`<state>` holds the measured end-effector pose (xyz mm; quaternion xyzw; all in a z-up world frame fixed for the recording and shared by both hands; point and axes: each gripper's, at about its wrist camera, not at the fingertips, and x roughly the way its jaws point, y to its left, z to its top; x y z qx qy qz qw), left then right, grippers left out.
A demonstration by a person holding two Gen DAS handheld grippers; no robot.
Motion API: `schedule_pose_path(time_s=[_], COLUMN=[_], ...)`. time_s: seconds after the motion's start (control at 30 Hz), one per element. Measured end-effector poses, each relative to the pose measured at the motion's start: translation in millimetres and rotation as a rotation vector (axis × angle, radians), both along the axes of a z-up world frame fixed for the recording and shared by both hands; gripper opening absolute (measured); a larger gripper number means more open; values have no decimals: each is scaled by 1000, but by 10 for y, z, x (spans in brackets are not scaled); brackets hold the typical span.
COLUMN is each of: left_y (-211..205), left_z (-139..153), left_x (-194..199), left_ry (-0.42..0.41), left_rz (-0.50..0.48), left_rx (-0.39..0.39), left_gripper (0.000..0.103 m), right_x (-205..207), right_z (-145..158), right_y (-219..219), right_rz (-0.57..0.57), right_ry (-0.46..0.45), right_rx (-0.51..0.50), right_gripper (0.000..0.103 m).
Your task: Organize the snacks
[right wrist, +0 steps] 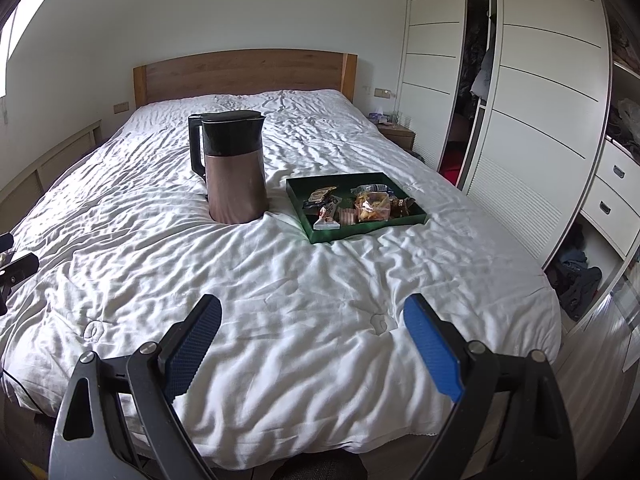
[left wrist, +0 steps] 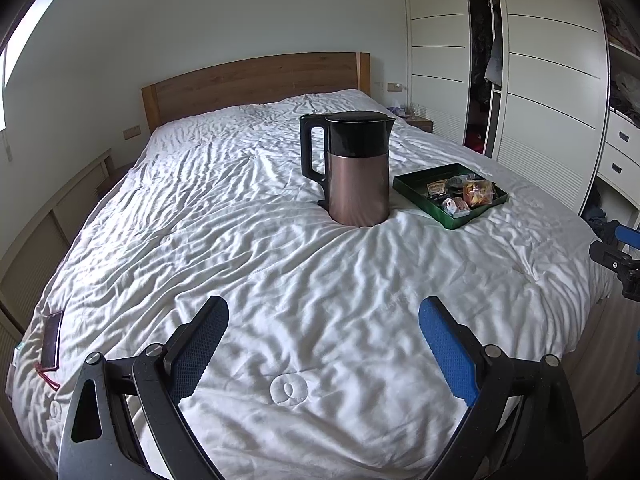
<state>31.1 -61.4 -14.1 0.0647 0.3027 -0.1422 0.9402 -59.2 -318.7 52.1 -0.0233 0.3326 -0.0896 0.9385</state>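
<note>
Item: wrapped snacks (right wrist: 362, 204), heaped in a green tray (right wrist: 414, 218) on the white duvet (right wrist: 320, 280), just right of a copper-and-black kettle (right wrist: 236, 168). We hold our left gripper (left wrist: 324, 322) and right gripper (right wrist: 312, 318) spread wide, empty, above the bed's foot, well apart from the tray.

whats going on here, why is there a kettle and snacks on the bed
Nothing is being handled yet. A person holds the left tool and the right tool over the near end of the bed, both open and empty. Farther up the white duvet a green tray holds several wrapped snacks, bunched in its near and right part. A copper and black kettle stands upright just left of the tray. The snack sorting looks not yet started.
</note>
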Motion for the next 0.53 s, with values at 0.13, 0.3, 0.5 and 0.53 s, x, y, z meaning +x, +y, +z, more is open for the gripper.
schedule_pose_path(time_s=[0.13,0.3,0.5,0.53], left_y=[-1,4,11,11], left_z=[7,-30,-33,-34], left_x=[5,-7,-3,-3], left_ry=[0,5,6,7], left_rz=[0,3,0,0], left_rx=[1,8,6,6], left_gripper=[94,94,94,94], right_x=[5,-2,-14,-17], right_z=[-4,-18,-29,-32], right_y=[0,-10,-23,-28], right_rz=[-1,-7,-12,-12], right_ry=[0,-1,0,0], right_rx=[-1,1,0,2], right_gripper=[103,103,103,103])
